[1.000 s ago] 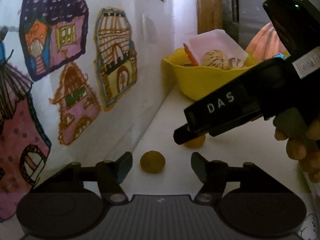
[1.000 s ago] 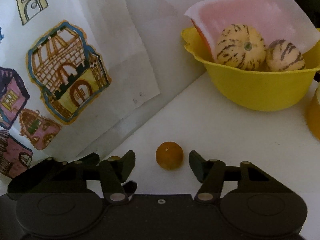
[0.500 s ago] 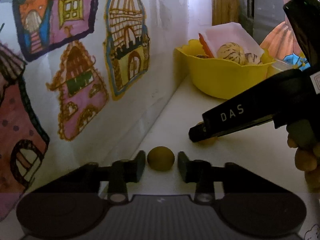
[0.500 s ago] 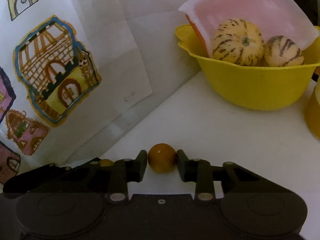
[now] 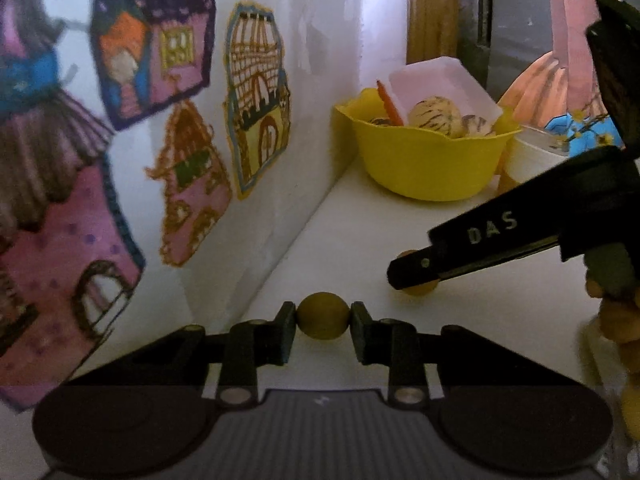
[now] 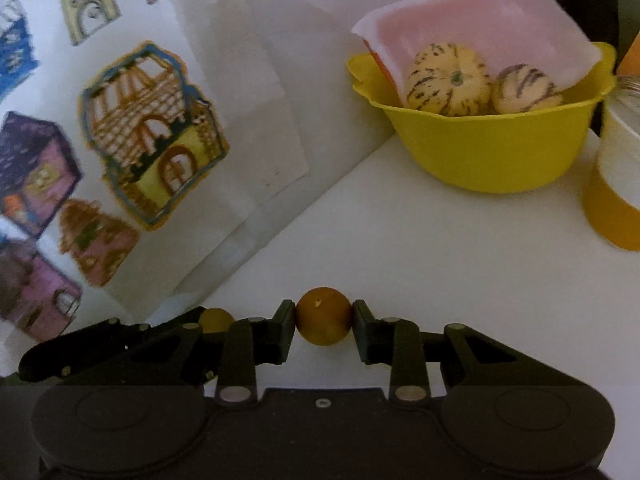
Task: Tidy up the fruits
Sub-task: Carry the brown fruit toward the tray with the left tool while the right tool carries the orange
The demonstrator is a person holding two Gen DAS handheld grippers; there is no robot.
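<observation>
Each gripper pinches a small round fruit on the white table: the left gripper (image 5: 323, 322) an olive fruit (image 5: 322, 315), the right gripper (image 6: 323, 322) an orange fruit (image 6: 323, 316); only the left view shows the hand (image 5: 614, 312), while the yellow bowl (image 6: 492, 152) sits ahead.

- Yellow bowl (image 6: 492, 152) with a wavy rim.
- Two cream squashes (image 6: 448, 80) with dark stripes.
- Pale pink tray (image 6: 480, 20).
- Dull yellow-olive fruit (image 5: 323, 316); deeper orange fruit (image 6: 323, 316).
- Black claws (image 6: 323, 320).
- White counter (image 6: 440, 248).
- Purple, pink and yellow house drawings (image 5: 256, 96).
</observation>
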